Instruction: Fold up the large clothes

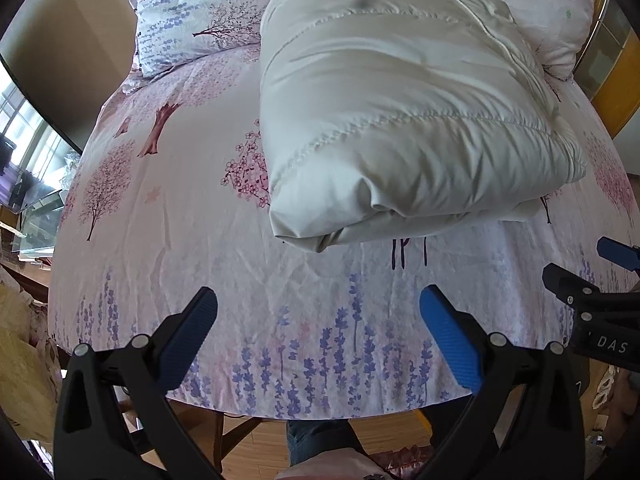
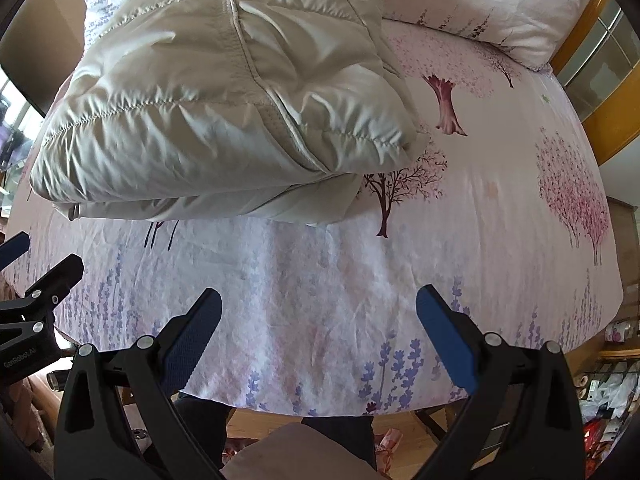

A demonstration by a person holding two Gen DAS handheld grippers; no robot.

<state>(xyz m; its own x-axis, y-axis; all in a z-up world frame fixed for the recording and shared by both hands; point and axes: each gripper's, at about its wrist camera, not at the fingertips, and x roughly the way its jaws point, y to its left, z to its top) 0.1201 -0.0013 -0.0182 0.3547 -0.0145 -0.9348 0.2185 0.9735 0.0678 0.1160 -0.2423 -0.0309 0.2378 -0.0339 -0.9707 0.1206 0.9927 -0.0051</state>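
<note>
Already the left tongs hang wide and empty over the bed's near edge, and the right tongs likewise. Between and beyond them the cream puffer jacket lies bundled mid-bed; I'd press its puffed layers flat. Pillows crowd the far edge.

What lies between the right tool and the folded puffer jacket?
Only bare floral bedsheet: the right wrist view shows the right tool open, short of the jacket.
</note>
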